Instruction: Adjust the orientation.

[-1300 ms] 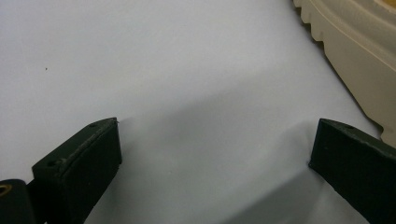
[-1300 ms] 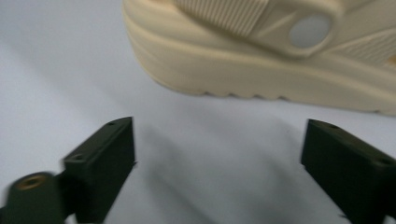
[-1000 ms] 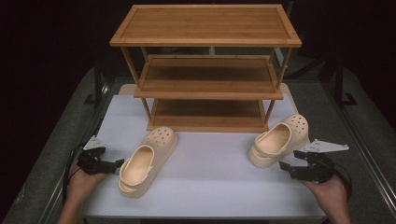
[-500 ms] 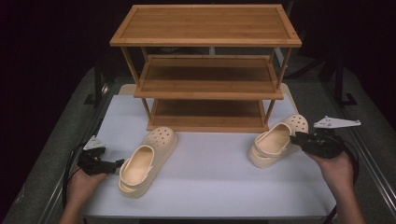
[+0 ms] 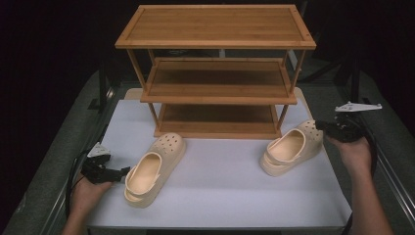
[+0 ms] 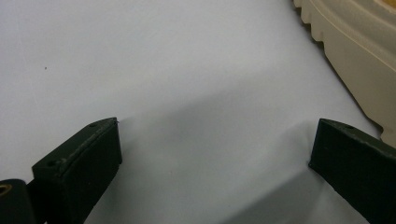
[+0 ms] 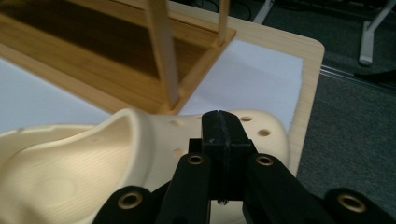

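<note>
Standing three tiers tall, the wooden shoe rack waits behind two cream clogs on the white table. Right gripper — jaws just closed, pressed flat together, nothing between — sits at the right clog's toe. Left gripper rests wide beside the left clog. Next, likely: reopen and grab.

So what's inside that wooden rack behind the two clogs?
Nothing I can see: the wooden rack has bare boards on its top, middle and bottom shelves. The back of the lower shelves lies in shadow under the boards above, so something small there could go unseen.
</note>
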